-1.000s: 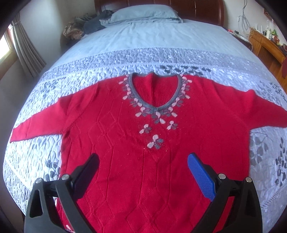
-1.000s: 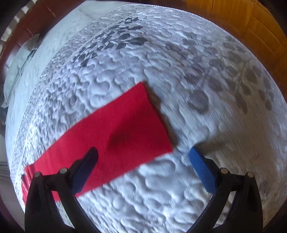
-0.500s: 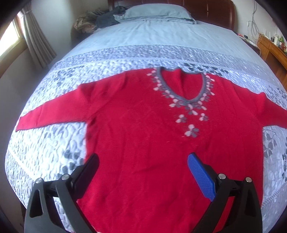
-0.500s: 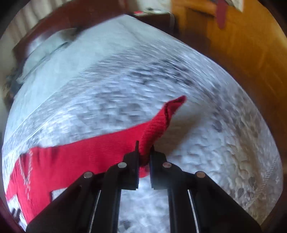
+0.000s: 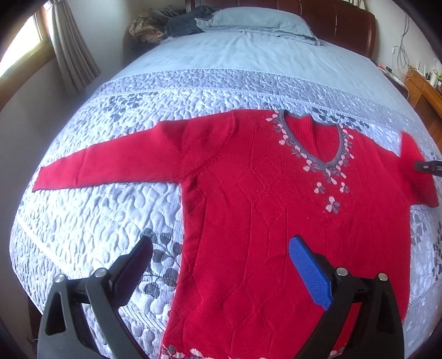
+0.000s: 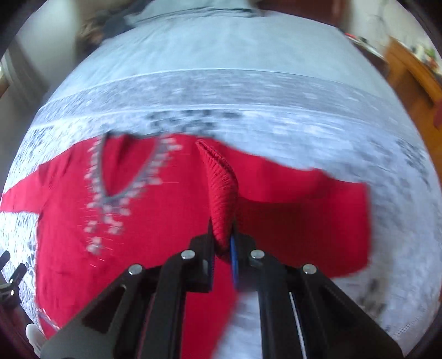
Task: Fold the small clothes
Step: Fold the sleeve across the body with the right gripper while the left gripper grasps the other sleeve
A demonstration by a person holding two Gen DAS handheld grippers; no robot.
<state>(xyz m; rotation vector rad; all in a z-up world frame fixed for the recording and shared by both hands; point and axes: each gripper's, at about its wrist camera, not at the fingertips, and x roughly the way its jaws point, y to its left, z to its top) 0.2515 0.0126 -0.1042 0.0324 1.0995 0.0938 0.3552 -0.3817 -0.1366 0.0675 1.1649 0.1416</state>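
Bedroom with dark wooden headboard (image 5: 342,19); pale blue-grey quilted bedspread with leaf print (image 5: 83,215) across the bed. Spread flat, front up: red knitted V-neck sweater with grey neckline and pink flowers (image 5: 262,207), one sleeve stretched sideways. Left gripper (image 5: 221,265) above the lower body of the sweater, jaws wide apart, nothing between them. Right gripper (image 6: 222,245) clamped tight on the ribbed red cuff (image 6: 221,187), that sleeve lifted and doubled over toward the chest. Right wrist view blurred.

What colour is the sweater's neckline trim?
Grey trim with pink flowers, clearest in the left wrist view.
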